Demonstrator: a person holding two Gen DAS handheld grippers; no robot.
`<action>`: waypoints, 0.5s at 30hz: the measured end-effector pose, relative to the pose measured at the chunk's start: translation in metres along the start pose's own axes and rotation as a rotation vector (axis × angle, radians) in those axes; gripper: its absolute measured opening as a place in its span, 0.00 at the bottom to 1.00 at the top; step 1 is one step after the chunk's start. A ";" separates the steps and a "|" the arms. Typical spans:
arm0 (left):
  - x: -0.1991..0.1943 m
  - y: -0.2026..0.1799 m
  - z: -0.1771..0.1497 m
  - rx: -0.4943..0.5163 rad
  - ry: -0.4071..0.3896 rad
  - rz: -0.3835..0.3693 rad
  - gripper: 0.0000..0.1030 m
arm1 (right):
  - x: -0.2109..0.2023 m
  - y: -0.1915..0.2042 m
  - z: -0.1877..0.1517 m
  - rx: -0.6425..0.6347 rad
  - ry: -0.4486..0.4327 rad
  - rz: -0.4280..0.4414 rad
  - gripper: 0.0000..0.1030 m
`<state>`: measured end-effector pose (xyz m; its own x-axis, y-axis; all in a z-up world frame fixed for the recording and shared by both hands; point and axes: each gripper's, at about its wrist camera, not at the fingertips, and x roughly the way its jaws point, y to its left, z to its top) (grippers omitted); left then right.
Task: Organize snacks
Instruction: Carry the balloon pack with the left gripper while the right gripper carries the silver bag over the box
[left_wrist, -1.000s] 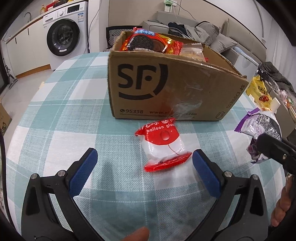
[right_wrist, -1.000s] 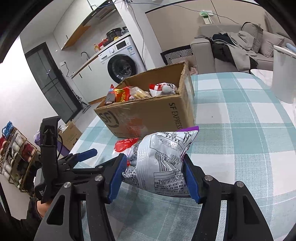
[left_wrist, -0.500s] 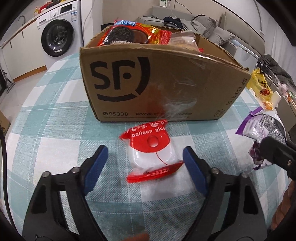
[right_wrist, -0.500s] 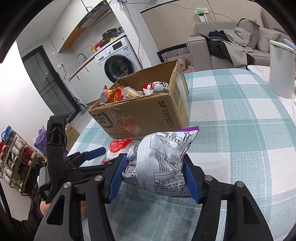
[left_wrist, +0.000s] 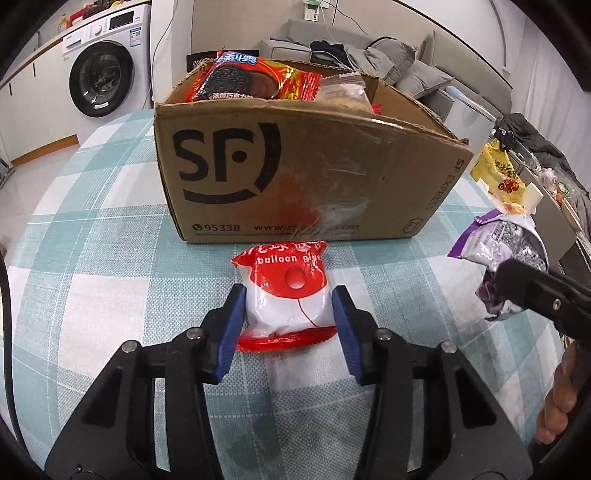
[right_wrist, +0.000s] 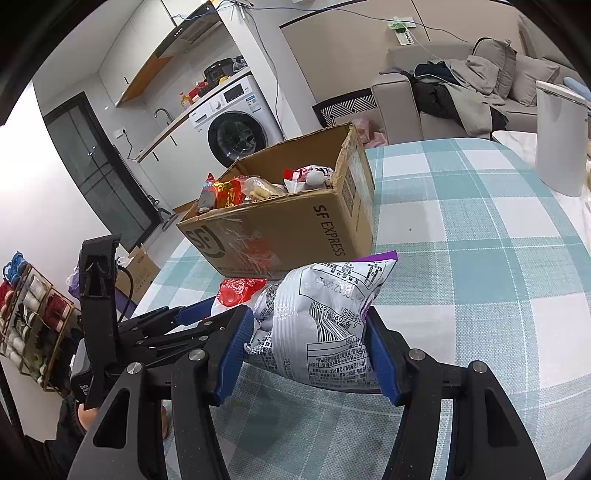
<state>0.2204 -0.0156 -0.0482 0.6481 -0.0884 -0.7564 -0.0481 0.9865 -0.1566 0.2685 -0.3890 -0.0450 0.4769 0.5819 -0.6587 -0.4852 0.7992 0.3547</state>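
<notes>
A red and white "balloon" snack packet lies on the checked tablecloth just in front of the open SF cardboard box, which holds several snack packs. My left gripper straddles the packet; its jaws are closing and both blue pads press on the packet's sides. My right gripper is shut on a silver and purple snack bag, held above the table to the right of the box. In the right wrist view the red packet peeks out beside the left gripper's fingers.
The table carries a teal checked cloth. A white upright appliance stands at its far right edge. A yellow bag lies on a side surface to the right. A washing machine and a sofa stand beyond the table.
My left gripper has come forward around the red and white packet and its wide-open jaws have come together onto its sides. The right gripper and its bag have stayed put.
</notes>
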 end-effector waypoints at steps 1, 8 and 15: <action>-0.001 0.000 -0.001 0.003 -0.001 0.000 0.43 | 0.000 0.001 0.000 -0.001 -0.001 0.001 0.59; -0.013 -0.001 -0.013 0.018 -0.005 -0.008 0.42 | -0.003 0.005 0.000 -0.011 -0.006 0.005 0.59; -0.031 0.002 -0.023 0.022 -0.021 -0.017 0.42 | -0.004 0.010 0.000 -0.021 -0.011 0.008 0.59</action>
<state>0.1829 -0.0145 -0.0400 0.6644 -0.1027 -0.7403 -0.0206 0.9876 -0.1555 0.2618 -0.3833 -0.0387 0.4813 0.5898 -0.6485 -0.5045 0.7914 0.3453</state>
